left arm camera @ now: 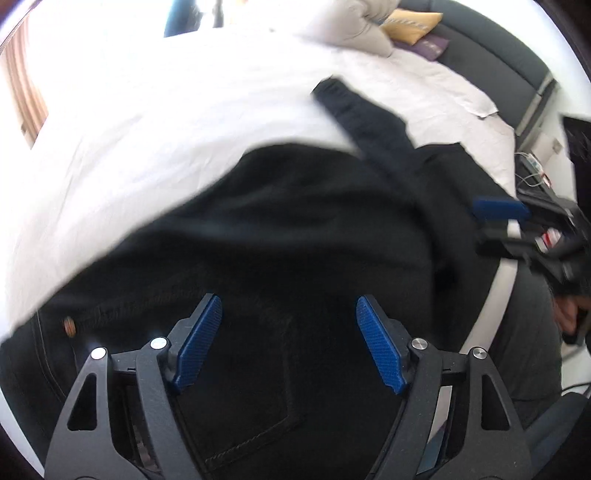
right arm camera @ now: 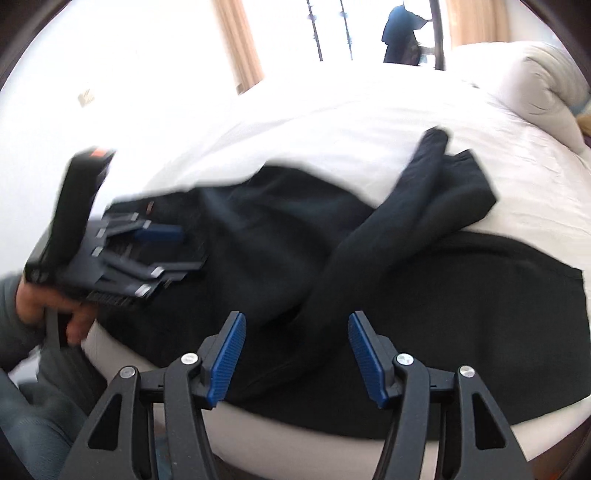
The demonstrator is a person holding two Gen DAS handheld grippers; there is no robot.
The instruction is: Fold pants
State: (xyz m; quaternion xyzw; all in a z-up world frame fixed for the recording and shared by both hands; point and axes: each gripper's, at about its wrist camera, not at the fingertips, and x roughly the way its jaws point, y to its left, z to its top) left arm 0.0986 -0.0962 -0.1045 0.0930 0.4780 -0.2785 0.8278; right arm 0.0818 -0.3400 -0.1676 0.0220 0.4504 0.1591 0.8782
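Left wrist view: left claw (left arm camera: 289,343) spread wide, empty, over black pants (left arm camera: 295,229) on bed (left arm camera: 166,122). Right claw (right arm camera: 295,360) likewise spread, near pants' edge.

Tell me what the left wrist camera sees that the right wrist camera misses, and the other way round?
Only the left wrist view shows a yellow cushion and a purple one by the dark headboard, plus the pants' copper button.

Only the right wrist view shows the window bars and the pants' straight hem edge.

Both show the black pants on the white bed, one leg thrown across, and both hand-held grippers open: left hand-held gripper, right hand-held gripper.
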